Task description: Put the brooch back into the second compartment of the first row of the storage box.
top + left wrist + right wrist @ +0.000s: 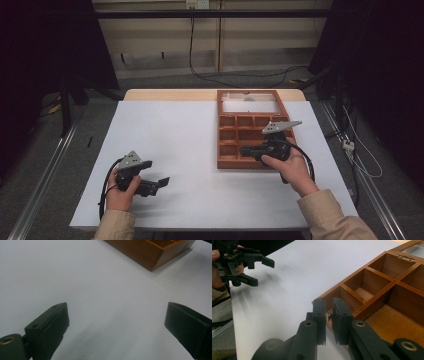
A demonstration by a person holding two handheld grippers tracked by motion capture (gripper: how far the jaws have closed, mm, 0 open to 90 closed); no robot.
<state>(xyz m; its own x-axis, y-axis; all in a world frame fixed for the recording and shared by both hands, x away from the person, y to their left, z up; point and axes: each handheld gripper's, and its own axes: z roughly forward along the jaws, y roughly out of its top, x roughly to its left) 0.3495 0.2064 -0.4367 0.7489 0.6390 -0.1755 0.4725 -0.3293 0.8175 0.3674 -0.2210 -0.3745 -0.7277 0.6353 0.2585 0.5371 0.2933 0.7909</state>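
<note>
The right claw [328,320] had its jaws drawn nearly together on a small metal catch [329,314] at the near edge of the wooden compartment box [250,131], probably to grip the box there. The box lay open just ahead of it, its lid flat beyond. The left claw [159,182] waited well apart over bare tabletop [190,145], jaws wide, holding nothing.
</note>
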